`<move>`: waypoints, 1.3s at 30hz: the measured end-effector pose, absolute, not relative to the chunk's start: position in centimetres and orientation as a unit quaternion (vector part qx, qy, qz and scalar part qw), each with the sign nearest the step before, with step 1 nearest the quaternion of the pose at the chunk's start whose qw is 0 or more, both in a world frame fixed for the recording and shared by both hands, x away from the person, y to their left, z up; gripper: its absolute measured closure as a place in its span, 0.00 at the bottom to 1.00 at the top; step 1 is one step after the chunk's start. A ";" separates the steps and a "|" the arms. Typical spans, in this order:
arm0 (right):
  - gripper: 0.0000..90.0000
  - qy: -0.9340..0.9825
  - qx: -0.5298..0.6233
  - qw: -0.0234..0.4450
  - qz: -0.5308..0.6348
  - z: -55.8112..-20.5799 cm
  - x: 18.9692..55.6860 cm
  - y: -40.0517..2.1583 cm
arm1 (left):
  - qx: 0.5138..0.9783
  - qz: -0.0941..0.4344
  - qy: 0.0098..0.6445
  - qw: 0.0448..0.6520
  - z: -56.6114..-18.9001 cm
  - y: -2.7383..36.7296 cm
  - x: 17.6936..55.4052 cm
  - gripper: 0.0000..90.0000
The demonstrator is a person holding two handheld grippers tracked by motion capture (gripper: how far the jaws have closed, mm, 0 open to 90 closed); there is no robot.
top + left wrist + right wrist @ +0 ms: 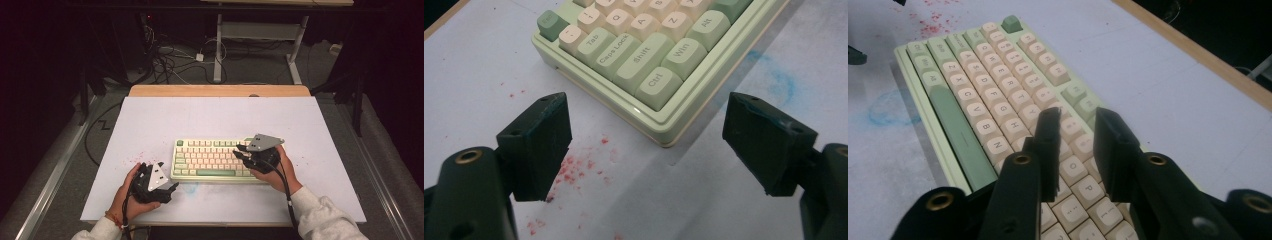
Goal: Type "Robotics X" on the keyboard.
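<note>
**K:** Quickly, status on the table?

**M:** No containers, nothing holding anything. One mechanical keyboard (214,160) lies flat on the white sheet (210,117) covering the wooden table (220,90), near the front edge, roughly centred.

**K:** Left side?

**M:** Left gripper (649,145) sits low, just off the keyboard's near-left corner. Jaws spread wide, nothing between them. Ctrl key (656,81) and the case corner sit in the gap ahead, apart from the pads. From the high view it's in the person's left hand (131,192), resting by the sheet's front edge.

**K:** Right?

**M:** Right gripper (1075,130) is over the right half of the keys. Jaws parted by a narrow gap, pinching nothing. Tips sit above the letter rows; can't tell if they touch a keycap. Right hand (277,172) is at the keyboard's right end.

**K:** Materials?

**M:** Keyboard case is pale green glossy plastic, rounded corners. Keycaps are cream and sage green, matte, sculpted tops. Long green spacebar (955,135). Gripper pads are black blocks, wedge-shaped, scuffed, with bluish smears on the left ones. Brass-coloured inserts in the gripper arms. Sheet is matte, with red speckles (571,170) near the left gripper and a faint blue smudge (890,110) in front of the keyboard.
</note>
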State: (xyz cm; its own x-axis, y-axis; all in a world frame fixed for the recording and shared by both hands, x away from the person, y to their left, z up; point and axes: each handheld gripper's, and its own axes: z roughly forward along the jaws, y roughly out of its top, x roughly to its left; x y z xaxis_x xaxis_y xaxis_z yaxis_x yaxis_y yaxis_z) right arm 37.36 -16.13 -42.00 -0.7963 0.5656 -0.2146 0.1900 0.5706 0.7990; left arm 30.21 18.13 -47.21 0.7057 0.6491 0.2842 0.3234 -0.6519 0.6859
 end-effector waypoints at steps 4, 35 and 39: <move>0.66 0.847 0.218 0.238 0.422 -41.3 36.6 -16.7 | 0.868 0.258 0.284 0.316 -47.2 18.2 30.2 0.20; 0.28 0.799 0.268 0.315 0.437 -42.4 31.8 -24.0 | 0.854 0.270 0.292 0.336 -46.3 18.3 30.0 0.26; 0.26 0.798 0.279 0.318 0.430 -43.0 31.7 -24.7 | 0.853 0.269 0.296 0.335 -46.1 18.4 30.1 0.28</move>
